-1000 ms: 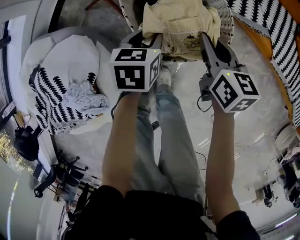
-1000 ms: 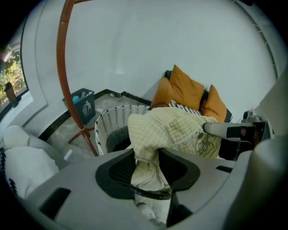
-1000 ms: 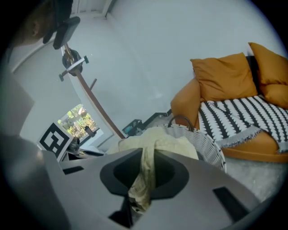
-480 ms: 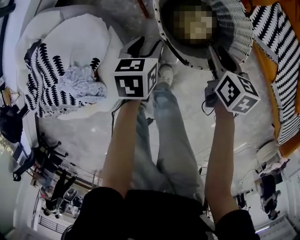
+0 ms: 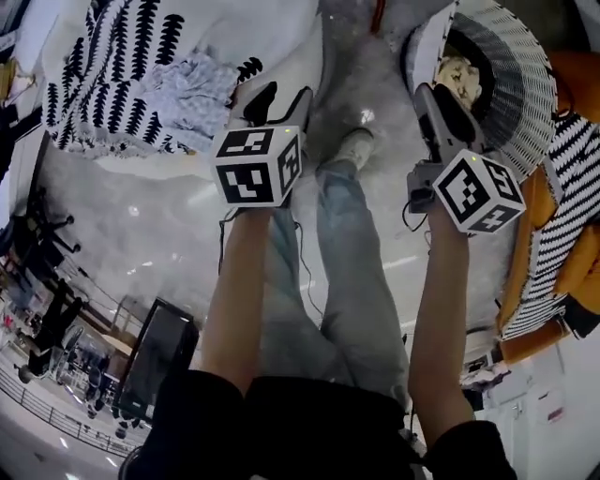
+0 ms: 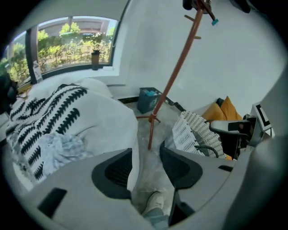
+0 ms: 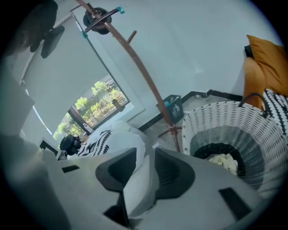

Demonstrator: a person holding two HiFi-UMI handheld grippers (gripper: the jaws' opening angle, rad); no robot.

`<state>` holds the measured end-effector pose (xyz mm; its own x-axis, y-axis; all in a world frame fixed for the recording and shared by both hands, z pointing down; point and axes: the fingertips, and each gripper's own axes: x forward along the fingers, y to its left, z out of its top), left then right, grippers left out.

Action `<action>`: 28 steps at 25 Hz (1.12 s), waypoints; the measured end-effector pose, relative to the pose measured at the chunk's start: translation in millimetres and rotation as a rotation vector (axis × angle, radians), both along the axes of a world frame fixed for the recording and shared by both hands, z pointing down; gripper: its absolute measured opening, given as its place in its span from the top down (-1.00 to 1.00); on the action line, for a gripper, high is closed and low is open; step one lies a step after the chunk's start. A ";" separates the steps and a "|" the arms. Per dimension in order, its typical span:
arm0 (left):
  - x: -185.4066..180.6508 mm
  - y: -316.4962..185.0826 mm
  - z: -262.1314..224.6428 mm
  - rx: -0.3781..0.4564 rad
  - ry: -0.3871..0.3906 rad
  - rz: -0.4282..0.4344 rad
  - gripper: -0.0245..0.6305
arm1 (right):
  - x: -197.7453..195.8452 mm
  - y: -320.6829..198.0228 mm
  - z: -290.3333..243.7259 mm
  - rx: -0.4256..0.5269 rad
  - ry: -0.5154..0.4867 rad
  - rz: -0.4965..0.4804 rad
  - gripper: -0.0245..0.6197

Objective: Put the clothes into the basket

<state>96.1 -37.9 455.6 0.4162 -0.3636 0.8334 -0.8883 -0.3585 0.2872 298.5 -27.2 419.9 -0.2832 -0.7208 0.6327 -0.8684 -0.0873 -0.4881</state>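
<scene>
- The left gripper [image 5: 281,98] [image 6: 146,155] has its fingers apart and grips nothing. Its jaws have just been opening, and only floor and the person's shoe [image 6: 155,202] show through the gap.
- The right gripper [image 5: 439,103] [image 7: 145,155] is also empty, its fingers parted by a narrower gap. Its jaws have just been closing a little, with nothing between them.
- The basket [image 5: 525,66] [image 7: 225,121] stands on the floor at the head view's upper right. Beside it are an orange cushion [image 7: 265,63] and a striped cloth [image 5: 562,159].
- A cream garment [image 5: 459,75] [image 7: 223,162] lies at the basket's bottom.
- In the head view the right gripper's tips show against the basket's left rim. In the right gripper view the basket sits right of the jaws.
- A white bean bag [image 5: 281,28] [image 6: 108,121] lies on the floor at the upper left, well apart from the basket.
- A black-and-white throw [image 5: 103,66] [image 6: 45,121] drapes over the bean bag.
- A pale blue-grey garment [image 5: 192,89] [image 6: 63,148] lies crumpled on the throw, near the bean bag's edge that faces the person.
- The left gripper points near that edge, just right of the pale garment, touching neither.
- A reddish coat stand [image 6: 173,76] [image 7: 139,67] rises from the floor between bean bag and basket.
</scene>
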 end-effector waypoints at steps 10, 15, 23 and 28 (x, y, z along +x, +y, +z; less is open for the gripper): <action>-162.5 43.4 5.8 -0.047 -0.034 -0.276 0.35 | -186.0 -18.1 4.7 -0.022 -0.038 -0.325 0.52; -233.8 72.6 27.6 -0.092 -0.053 -0.407 0.35 | -262.3 -17.9 24.5 -0.052 -0.023 -0.462 0.43; -315.0 101.5 71.0 -0.160 -0.039 -0.550 0.28 | -360.0 -26.7 60.2 -0.094 0.077 -0.668 0.22; -342.9 95.9 95.2 -0.175 -0.009 -0.561 0.21 | -404.2 -48.5 80.7 -0.116 0.157 -0.703 0.12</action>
<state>-246.8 57.9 550.8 0.1925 -0.3826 0.9036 -0.9311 0.2196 0.2914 -105.7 -75.7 500.7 -0.5541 -0.3277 0.7653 -0.7973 0.4733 -0.3746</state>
